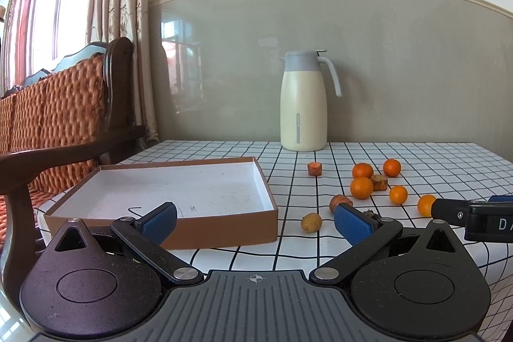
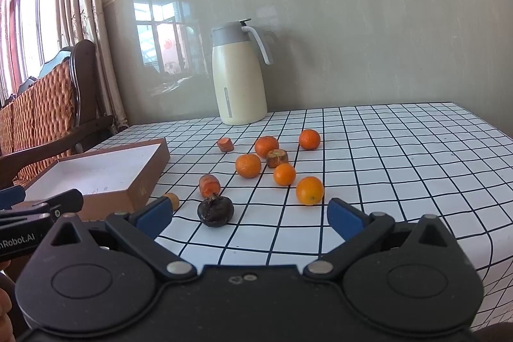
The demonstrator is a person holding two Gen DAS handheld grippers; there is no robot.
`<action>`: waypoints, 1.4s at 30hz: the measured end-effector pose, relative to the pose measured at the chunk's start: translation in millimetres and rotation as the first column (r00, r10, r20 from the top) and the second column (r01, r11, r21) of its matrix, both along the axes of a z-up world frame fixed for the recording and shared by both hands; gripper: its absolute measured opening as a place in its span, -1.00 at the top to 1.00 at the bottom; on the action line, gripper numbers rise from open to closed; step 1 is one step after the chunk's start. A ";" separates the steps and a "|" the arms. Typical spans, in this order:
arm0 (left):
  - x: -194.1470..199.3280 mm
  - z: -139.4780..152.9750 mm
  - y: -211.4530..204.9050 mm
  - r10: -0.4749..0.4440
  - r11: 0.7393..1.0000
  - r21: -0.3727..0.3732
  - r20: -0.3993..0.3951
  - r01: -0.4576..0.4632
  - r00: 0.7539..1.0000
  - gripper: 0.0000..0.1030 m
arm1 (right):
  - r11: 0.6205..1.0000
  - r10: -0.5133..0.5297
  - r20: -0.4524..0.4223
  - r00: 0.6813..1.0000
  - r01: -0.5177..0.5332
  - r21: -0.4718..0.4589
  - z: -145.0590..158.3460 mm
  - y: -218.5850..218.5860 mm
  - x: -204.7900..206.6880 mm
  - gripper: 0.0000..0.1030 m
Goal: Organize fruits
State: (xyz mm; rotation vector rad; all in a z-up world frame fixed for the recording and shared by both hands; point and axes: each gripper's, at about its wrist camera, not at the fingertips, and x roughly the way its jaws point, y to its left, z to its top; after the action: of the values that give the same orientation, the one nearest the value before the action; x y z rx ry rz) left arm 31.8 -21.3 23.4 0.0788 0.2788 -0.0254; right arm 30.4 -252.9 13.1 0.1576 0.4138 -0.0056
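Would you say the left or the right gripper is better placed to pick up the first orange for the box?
Probably the right gripper: it is open, with the nearest orange just ahead of its fingertips. The left gripper, also open, faces the empty cardboard box, with the oranges off to its right.

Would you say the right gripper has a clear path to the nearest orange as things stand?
Probably yes: the right gripper is open, and the nearest orange lies just ahead with bare tablecloth between.
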 end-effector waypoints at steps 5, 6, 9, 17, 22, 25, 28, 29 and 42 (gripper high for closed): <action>3.6 -2.8 -2.8 -0.011 1.000 0.008 -0.023 0.011 1.000 -1.00 | 0.999 -0.033 -0.009 0.999 0.033 -0.011 -1.0 -3.2 0.3 -0.89; 5.5 -3.8 -3.9 -0.017 1.000 0.008 -0.034 0.017 0.999 -1.00 | 0.999 -0.038 -0.011 0.999 0.038 -0.010 -1.1 -4.2 0.3 -0.89; 11.3 -6.7 -8.9 -0.029 1.000 0.009 -0.059 0.030 0.998 -1.00 | 0.999 -0.054 -0.019 0.998 0.054 -0.002 -1.4 -8.1 0.0 -0.89; 18.0 -10.6 -17.2 -0.061 0.998 -0.002 -0.103 0.061 0.993 -1.00 | 0.997 -0.081 -0.035 0.996 0.080 -0.008 -1.0 -15.2 0.6 -0.89; 22.6 -10.7 -23.2 -0.084 0.996 -0.008 -0.115 0.084 0.990 -1.00 | 0.998 -0.071 -0.051 0.996 0.071 0.000 2.2 -22.0 2.1 -0.89; 27.2 -10.6 -28.4 -0.104 0.995 -0.013 -0.122 0.103 0.987 -1.00 | 0.998 -0.059 -0.058 0.997 0.060 0.018 6.7 -28.7 5.6 -0.89; 32.7 -10.6 -39.6 -0.127 0.992 -0.004 -0.125 0.128 0.984 -1.00 | 0.997 -0.068 -0.086 0.994 0.070 0.023 9.3 -36.5 13.7 -0.89; 33.7 -10.8 -42.7 -0.132 0.991 0.000 -0.126 0.133 0.983 -1.00 | 0.997 -0.066 -0.092 0.994 0.069 0.032 9.3 -39.6 16.6 -0.89; 66.8 -24.2 -82.1 -0.184 0.983 -0.024 -0.177 0.183 0.967 -1.00 | 0.999 -0.033 -0.171 0.985 0.027 -0.039 -2.2 -46.4 61.6 -0.42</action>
State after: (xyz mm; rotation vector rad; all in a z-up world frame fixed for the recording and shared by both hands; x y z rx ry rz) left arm 98.6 -103.4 -0.7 0.0951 0.4508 -0.2185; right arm 92.0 -299.3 10.9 0.1275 0.5826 -0.0570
